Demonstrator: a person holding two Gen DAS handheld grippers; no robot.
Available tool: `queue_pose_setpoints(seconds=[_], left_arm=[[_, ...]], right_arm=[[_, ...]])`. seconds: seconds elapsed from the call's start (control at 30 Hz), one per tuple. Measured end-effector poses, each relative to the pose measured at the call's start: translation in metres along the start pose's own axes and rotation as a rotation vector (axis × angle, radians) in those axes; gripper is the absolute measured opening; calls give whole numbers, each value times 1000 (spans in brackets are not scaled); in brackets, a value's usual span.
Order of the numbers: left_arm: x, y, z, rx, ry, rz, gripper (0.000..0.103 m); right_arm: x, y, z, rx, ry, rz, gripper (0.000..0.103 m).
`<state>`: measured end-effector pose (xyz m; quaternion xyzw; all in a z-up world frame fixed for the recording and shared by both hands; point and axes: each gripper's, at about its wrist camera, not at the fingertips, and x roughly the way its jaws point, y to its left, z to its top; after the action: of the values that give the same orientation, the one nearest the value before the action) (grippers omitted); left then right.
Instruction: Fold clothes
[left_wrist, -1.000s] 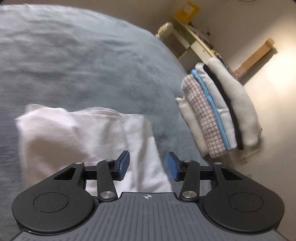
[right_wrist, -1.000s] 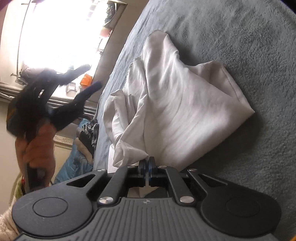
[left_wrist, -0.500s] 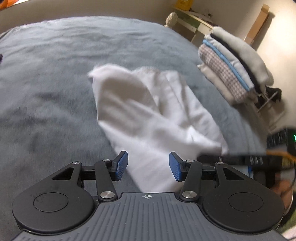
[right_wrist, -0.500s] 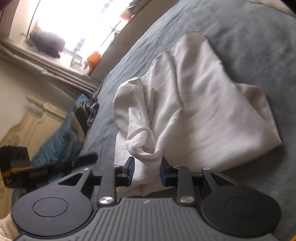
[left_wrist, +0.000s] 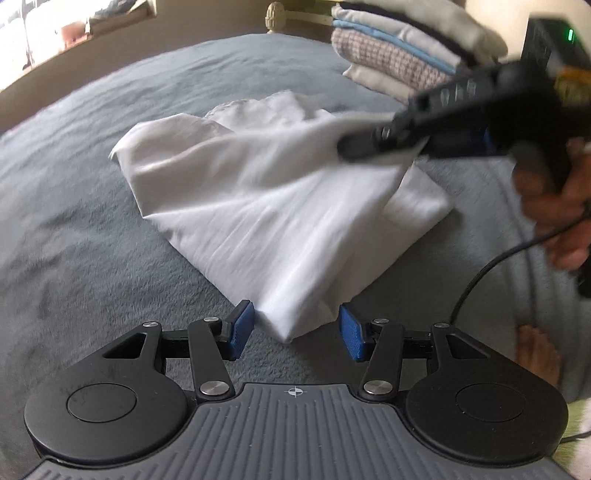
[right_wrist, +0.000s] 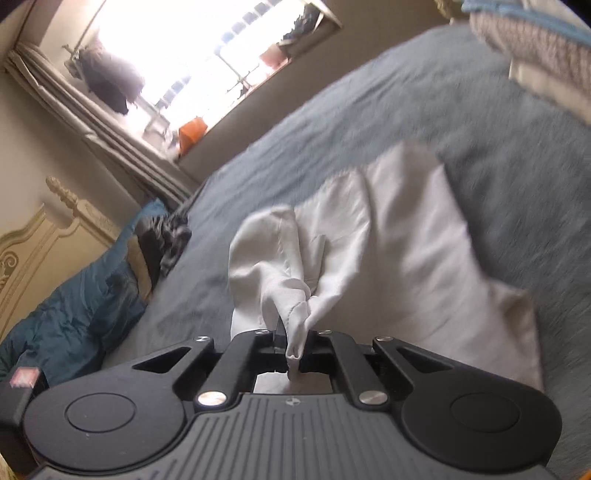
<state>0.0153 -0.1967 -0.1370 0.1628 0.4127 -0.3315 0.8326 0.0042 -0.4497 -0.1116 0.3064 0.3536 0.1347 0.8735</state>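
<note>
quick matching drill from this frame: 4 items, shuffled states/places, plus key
Items
1. left tongs
2. right tongs
3. crumpled white cotton garment
4. stack of folded clothes in beige, checked and blue fabric

States
A. at the far edge of the grey fleece blanket
B. shut on a pinched fold of cloth
C. open, a cloth corner between the blue pads
D. mid-blanket, one part lifted

Pairs: 1-C, 2-B, 3-D, 4-A
</note>
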Motion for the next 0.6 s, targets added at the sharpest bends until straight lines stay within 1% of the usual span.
queue_pose_setpoints(seconds=[0.13,0.23,0.33,0.53,0.6], left_arm=[[3,-10,3,22,-15,66,50],[8,-12,1,14,0,108,51],[12,-16,0,17,12,128,51],[12,-22,0,-3,11,153,50],[10,-21,0,-13,9,157,50]], right_arm=[[-13,-7,6,-19,-53,-38,2],[-24,-19,6,10,-88,-50,2],[-26,-30,6,38,-105,-66,2],[-32,-62,-4,120,-98,-86,2],[-31,-71,-8,154,-88,-80,2]])
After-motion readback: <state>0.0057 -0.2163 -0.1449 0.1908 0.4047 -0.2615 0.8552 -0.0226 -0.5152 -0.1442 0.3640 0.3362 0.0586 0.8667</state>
